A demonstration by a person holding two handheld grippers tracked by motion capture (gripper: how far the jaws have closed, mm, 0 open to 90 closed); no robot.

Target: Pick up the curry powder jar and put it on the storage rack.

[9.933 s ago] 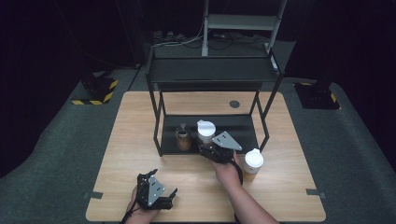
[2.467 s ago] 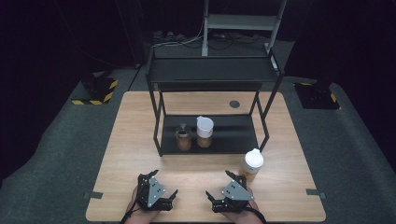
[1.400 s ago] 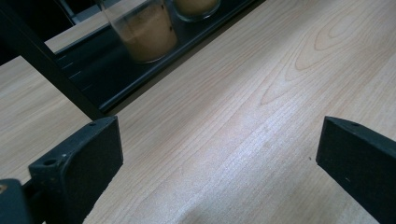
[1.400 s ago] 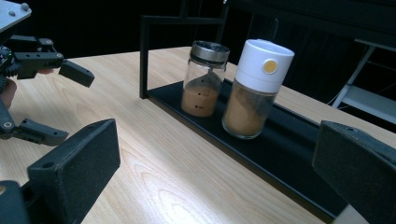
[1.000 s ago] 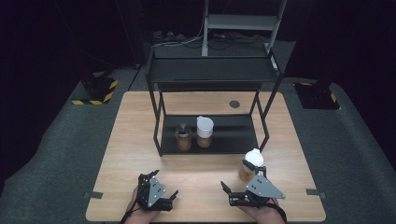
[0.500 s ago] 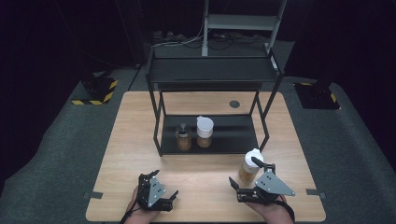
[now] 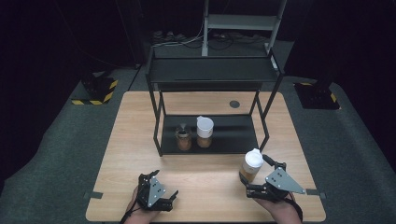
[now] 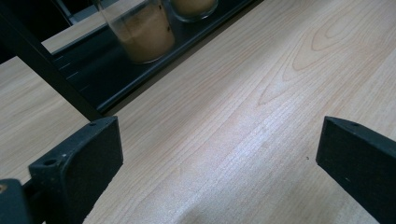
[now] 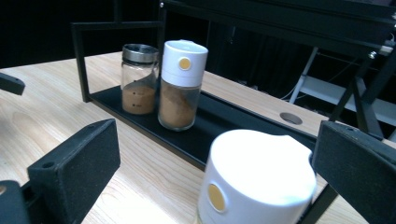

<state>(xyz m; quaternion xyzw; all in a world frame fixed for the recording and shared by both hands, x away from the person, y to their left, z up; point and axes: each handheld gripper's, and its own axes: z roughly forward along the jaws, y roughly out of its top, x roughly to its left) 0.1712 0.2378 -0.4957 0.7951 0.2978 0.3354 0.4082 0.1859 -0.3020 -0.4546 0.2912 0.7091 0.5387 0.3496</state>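
Black foam-faced jaws of the right gripper (image 7: 261,175) stand wide apart, one on each side of the white-capped spice jar (image 7: 251,164), which sits on the wooden table (image 7: 130,140) just outside the front right leg of the black rack (image 7: 210,74). In the right gripper view the jar's cap (image 9: 259,186) lies between the pads but nearer the right one, and nothing touches it yet. Judging from this, the step in hand is taking hold of the jar, probably to set it beside the two jars on the rack's lower shelf (image 7: 233,135).

To do it well, the gripper should slide a little so the jar sits midway between the pads, then drop lower so the pads meet the glass body rather than the smooth white cap, which could slip or pop. The closing should be square and gentle, since the jar is tall and narrow and a one-sided push may tip it. The rack leg stands close by, so the lift ought to go straight up before swinging in.

The left gripper (image 7: 156,193) rests at the near edge of the table, jaws apart and holding nothing. On the shelf, a metal-lidded jar (image 7: 183,138) and a second white-capped jar (image 7: 204,132) stand just beside each other.
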